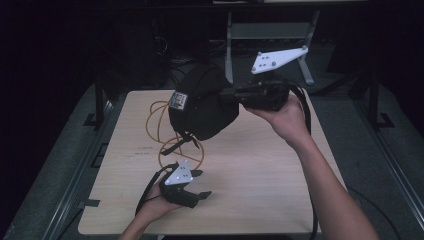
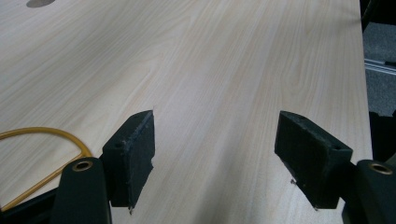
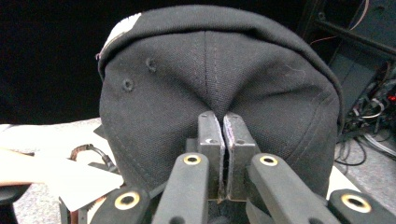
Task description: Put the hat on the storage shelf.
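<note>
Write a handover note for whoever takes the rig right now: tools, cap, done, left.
Right tool: shut on the black cap, pinching a fold of its crown; cap held in the air above the far part of the table.
Left tool: open, nothing between its pads, low over the near table beside the orange cable.
Done: cap gripped and off the table.
Left: probably set the cap where it belongs; the left tool looks free to help.

The cap (image 1: 202, 102) is black with a white patch at its edge, the cable loop (image 1: 162, 132) on the pale wood-grain table (image 1: 260, 175) is orange-yellow, and both grippers' bodies are black, each topped by a light grey plate, with brass-coloured rivets.
</note>
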